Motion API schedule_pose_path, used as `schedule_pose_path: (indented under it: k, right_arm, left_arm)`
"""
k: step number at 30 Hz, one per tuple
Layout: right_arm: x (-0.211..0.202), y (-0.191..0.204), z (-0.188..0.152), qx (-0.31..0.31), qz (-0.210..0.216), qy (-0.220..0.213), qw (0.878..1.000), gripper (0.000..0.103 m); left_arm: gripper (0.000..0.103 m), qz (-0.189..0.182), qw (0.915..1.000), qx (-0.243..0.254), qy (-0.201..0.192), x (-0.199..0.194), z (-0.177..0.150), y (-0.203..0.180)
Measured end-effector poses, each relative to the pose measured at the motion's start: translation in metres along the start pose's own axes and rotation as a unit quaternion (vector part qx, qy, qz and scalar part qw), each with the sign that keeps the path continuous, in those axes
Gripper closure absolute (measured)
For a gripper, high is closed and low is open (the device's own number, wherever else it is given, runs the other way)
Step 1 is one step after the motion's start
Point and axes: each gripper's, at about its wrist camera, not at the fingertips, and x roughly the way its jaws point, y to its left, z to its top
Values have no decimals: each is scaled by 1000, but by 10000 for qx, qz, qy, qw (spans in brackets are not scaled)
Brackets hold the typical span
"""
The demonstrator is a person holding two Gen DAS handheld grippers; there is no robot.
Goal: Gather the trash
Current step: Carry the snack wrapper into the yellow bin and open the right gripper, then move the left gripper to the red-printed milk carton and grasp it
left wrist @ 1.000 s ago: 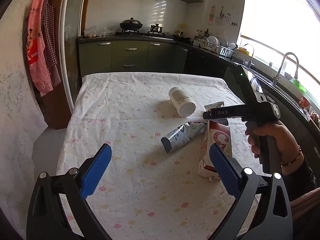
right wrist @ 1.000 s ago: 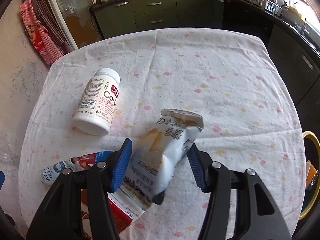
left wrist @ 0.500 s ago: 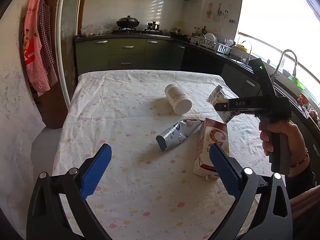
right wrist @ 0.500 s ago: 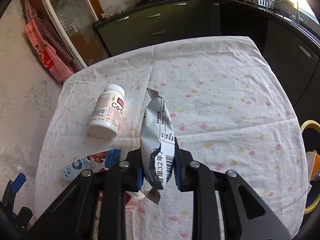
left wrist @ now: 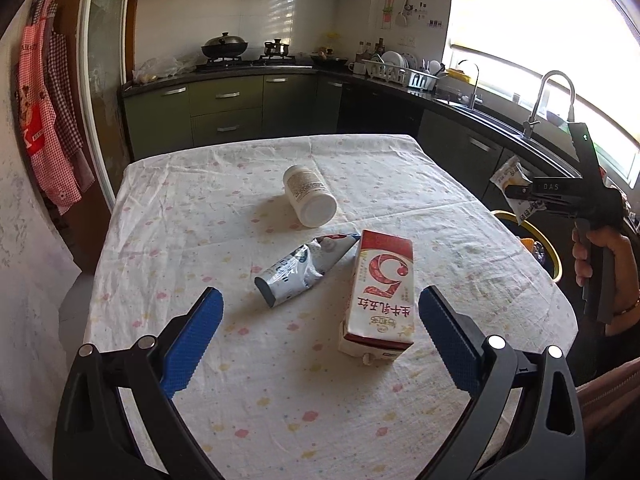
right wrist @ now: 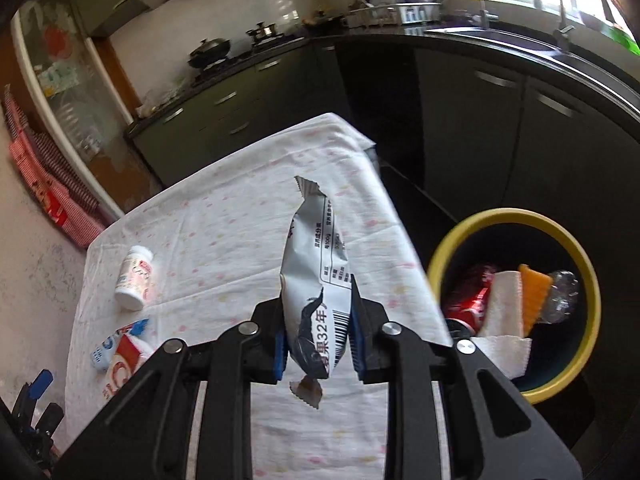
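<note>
The right tool [right wrist: 318,344] clamps a wrapper [right wrist: 316,280] in the air, near the bin [right wrist: 588,280]. The bin, beside the surface [left wrist: 360,184], holds a red can [right wrist: 470,294], tissue [right wrist: 506,320], an orange piece [right wrist: 532,296] and a clear bottle [right wrist: 564,292]. The left tool [left wrist: 318,334] gapes wide, empty, over a carton [left wrist: 382,292], pouch [left wrist: 300,272] and jar [left wrist: 310,196].

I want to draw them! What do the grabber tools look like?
Both are black plastic with blue ridged pads and round silver bolts. The right gripper has white "DAS" lettering and a tiny green light. The right hand wears a thin bracelet.
</note>
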Motion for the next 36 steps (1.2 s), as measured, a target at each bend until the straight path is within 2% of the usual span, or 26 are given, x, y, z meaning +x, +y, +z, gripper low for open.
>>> schedule_pose_path:
  k: [6, 11, 12, 13, 15, 18, 26, 34, 36]
  right_arm:
    - [8, -85, 6, 657, -658, 50, 9957, 79]
    - [32, -116, 6, 809, -852, 268, 9927, 77]
    - [36, -120, 6, 819, -856, 300, 9925, 70]
    - [39, -123, 7, 836, -878, 309, 9921, 59]
    - [42, -130, 8, 928, -1021, 243, 9901, 51]
    - [34, -135, 6, 1022, -1080, 80, 9889, 50]
    - [3, -115, -11, 835, -597, -122, 9946, 46]
    - [-14, -84, -16, 497, -258, -202, 9982, 44]
    - [-14, -80, -16, 466, -214, -200, 9985, 43]
  left_arm:
    - [6, -75, 9997, 207, 66, 8, 6, -24]
    - [6, -111, 9992, 346, 157, 16, 9, -39]
    - [6, -119, 9991, 366, 167, 17, 9, -42]
    - [6, -126, 9990, 389, 181, 18, 10, -45]
    - [6, -136, 9988, 423, 205, 19, 10, -48]
    - [6, -167, 9984, 466, 264, 23, 9, -52]
    - [6, -442, 9966, 423, 548, 50, 4, -55]
    - [6, -342, 9940, 616, 832, 93, 1, -57]
    - [9, -341, 9935, 597, 907, 102, 0, -56]
